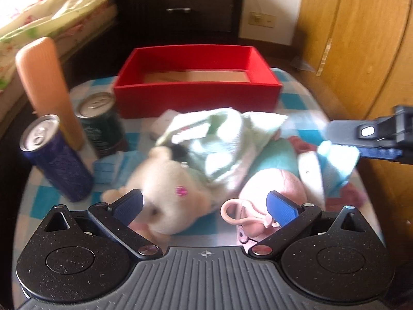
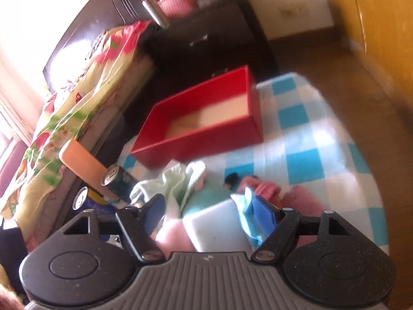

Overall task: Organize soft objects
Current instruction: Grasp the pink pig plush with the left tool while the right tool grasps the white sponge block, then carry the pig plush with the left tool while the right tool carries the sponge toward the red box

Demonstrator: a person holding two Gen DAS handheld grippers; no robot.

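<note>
My worktop [image 1: 296,98], under its blue-and-white check cloth, fills most of both views, with the bed [image 2: 64,118] along its left edge. At the far side sits the red box [image 1: 196,95], nothing visible on its pale floor. In front of it lies the heap of soft things: a pale green towel [image 1: 219,139] draped over the rest, a cream plush toy [image 1: 167,188] at the near left and a pink plush [image 1: 273,183] beside it. To the left stand an orange bottle [image 1: 49,87] and two cans [image 1: 56,157].

My left gripper [image 1: 205,204] hovers over the plush toys, jaws wide apart and holding nothing. My right gripper [image 2: 207,213] has its jaws spread too; a light blue cloth [image 2: 245,214] lies against the right pad, and I cannot tell whether it is caught there.
</note>
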